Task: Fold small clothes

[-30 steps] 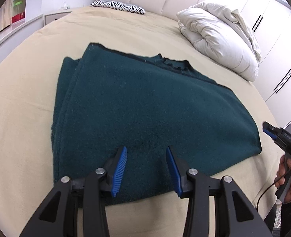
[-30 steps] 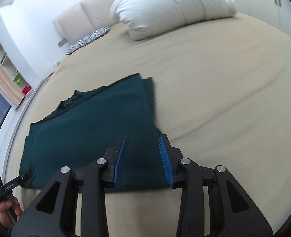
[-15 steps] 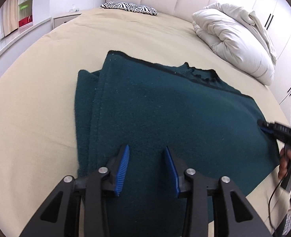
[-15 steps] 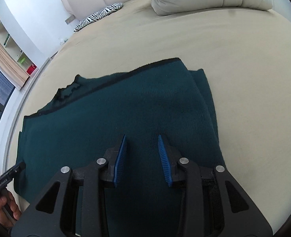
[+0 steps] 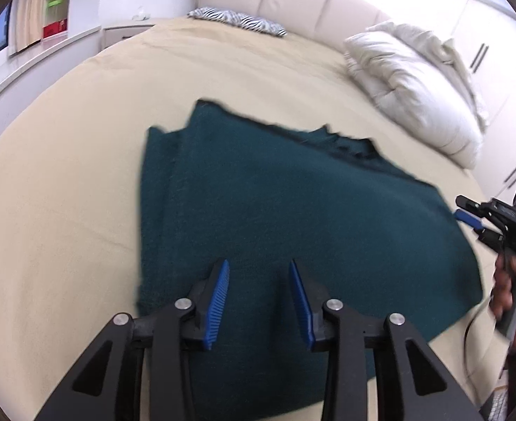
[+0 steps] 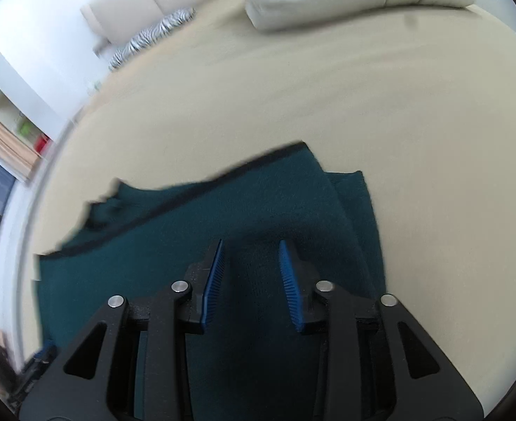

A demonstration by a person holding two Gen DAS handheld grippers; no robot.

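- Lying flat across the middle of the left wrist view, the dark green garment [image 5: 293, 217] rests on the beige bed [image 5: 65, 182], its left side already doubled over in a narrow strip.
- Left gripper [image 5: 258, 301] hangs over the lower middle of the cloth; its fingers have just been closing a little yet stand apart, nothing between them.
- Right gripper [image 6: 249, 280] hovers over the cloth's lower right part, fingers likewise apart and empty.
- Judging the next fold: each gripper should pinch a near corner through all layers, lift evenly, and carry toward the far hem.
- Bare bed surrounds the garment; the white pillow [image 5: 415, 84], upper right, sits well apart.
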